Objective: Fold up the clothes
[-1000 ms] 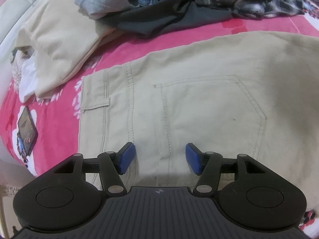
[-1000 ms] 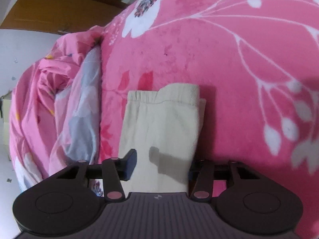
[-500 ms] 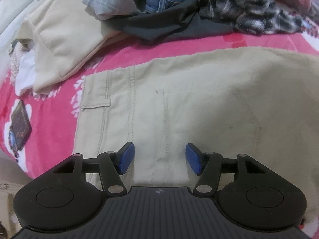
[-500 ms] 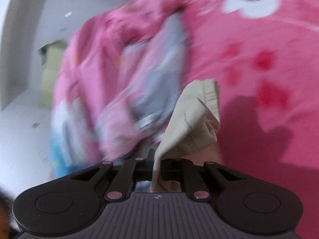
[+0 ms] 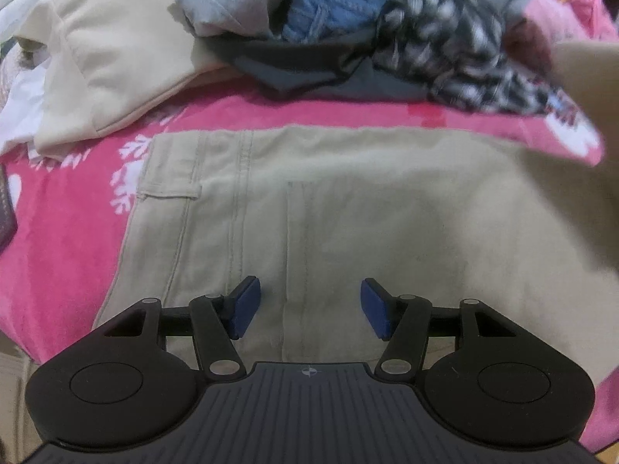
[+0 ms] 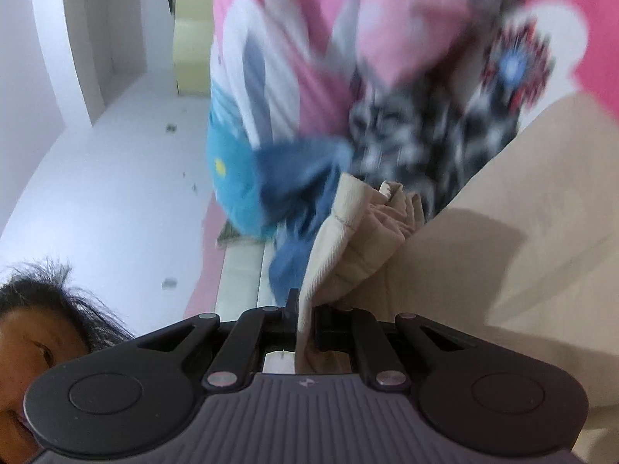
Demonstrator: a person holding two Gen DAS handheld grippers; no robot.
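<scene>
Right gripper (image 6: 305, 319): jaws have just been closing and now sit together, clamped on the hem end of the beige trousers (image 5: 348, 224); the pinched trouser leg (image 6: 348, 239) bunches up from between the jaws at lower centre of the right wrist view. A second ago that leg end lay flat on the pink floral bedcover (image 5: 58, 239) between half-open jaws; now it hangs gathered from the grip, and the view behind it is motion-blurred, showing the pile of unfolded clothes (image 5: 348, 31) instead of bare cover. In the left wrist view a beige flap has come into the upper right corner that was absent a second ago, likely the lifted leg arriving. Left gripper (image 5: 307, 311): blue pads apart, nothing between them, over the seat of the trousers at lower centre of frame; whether the pads touch the cloth I cannot tell. Trousers lie spread across the middle of the left view, waistband and belt loop at left, pile of clothes along the top edge. Judgement: the lengthwise fold is under way, with the leg end being carried toward the waist. Risk: the gathered hem may land crumpled and need smoothing.
</scene>
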